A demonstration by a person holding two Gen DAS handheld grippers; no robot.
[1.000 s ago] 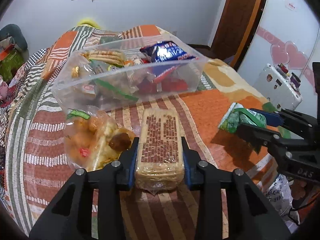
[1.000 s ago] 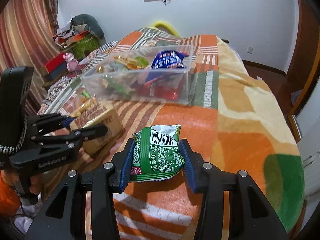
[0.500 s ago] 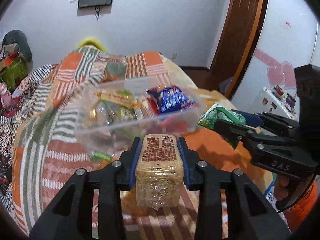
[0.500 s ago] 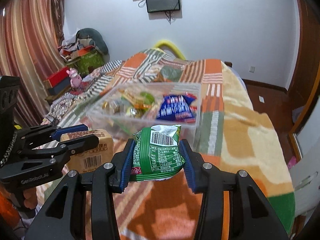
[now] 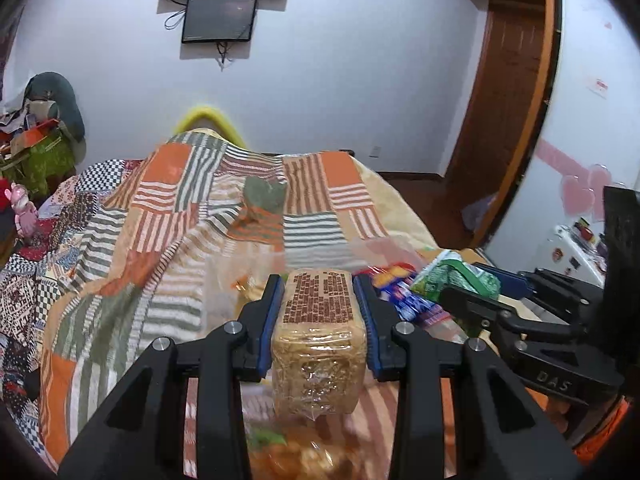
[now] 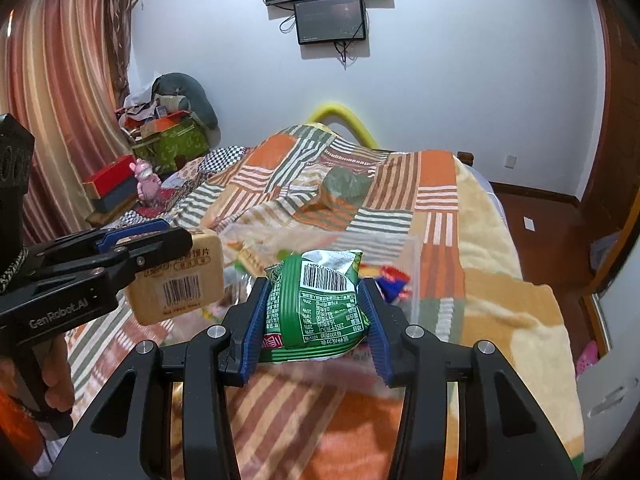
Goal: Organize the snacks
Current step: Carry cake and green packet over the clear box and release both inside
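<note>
My left gripper is shut on a tan cracker pack and holds it in the air over the near side of a clear plastic snack bin. My right gripper is shut on a green snack bag, also lifted, just in front of the bin. Each gripper shows in the other's view: the left one with the cracker pack at left, the right one with the green bag at right. The bin holds several snacks, among them a blue packet.
A patchwork blanket covers the bed. A clear bag of orange snacks lies on the bed below my left gripper. Clutter and a pink toy sit left of the bed. A door stands at the right.
Both grippers have risen off the blanket with their snacks and moved forward to the bin. The views tilted up toward the far wall.
</note>
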